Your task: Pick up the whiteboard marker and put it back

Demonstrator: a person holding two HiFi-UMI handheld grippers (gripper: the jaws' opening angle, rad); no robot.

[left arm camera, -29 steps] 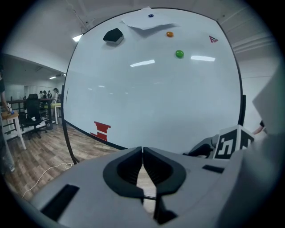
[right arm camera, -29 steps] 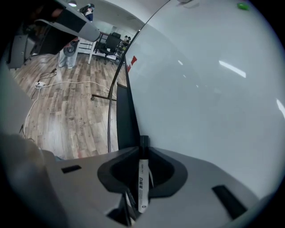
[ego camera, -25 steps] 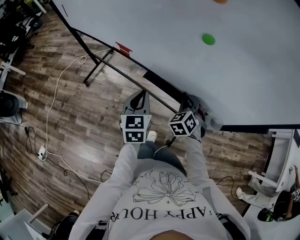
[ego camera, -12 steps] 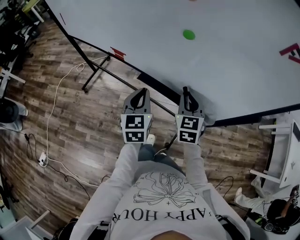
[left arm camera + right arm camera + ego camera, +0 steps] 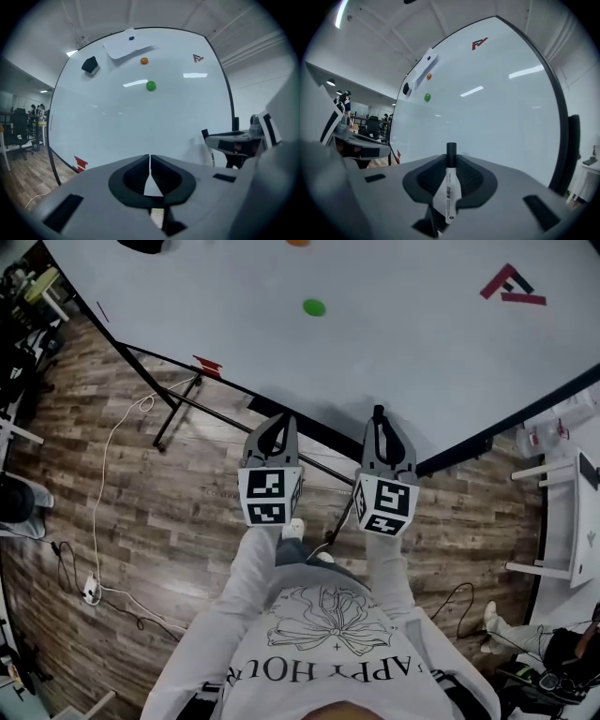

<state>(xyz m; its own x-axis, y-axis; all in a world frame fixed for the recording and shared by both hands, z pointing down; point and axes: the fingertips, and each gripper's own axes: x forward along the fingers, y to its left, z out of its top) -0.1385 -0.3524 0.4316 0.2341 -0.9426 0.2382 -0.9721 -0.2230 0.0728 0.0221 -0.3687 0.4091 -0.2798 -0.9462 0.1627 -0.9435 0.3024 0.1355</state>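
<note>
A person in a white shirt (image 5: 319, 643) stands in front of a big whiteboard (image 5: 394, 352) and holds a tool in each hand. The right tongs (image 5: 451, 157) are clenched on the whiteboard marker (image 5: 449, 190). The marker is white with a black end. It sits between the two jaws, and its black end sticks out toward the board. The left tongs (image 5: 150, 161) are clenched too, with the jaws pressed together and nothing in them. Both tongs are side by side near the low edge of the board and point at it. On the board are a green dot (image 5: 314, 307), an orange dot (image 5: 144, 60), a black eraser (image 5: 90, 65), a sheet of paper (image 5: 126, 45) and a red mark (image 5: 511, 285). Below is a wood floor (image 5: 141, 521) with a white cord (image 5: 101, 493) lying on it.
</note>
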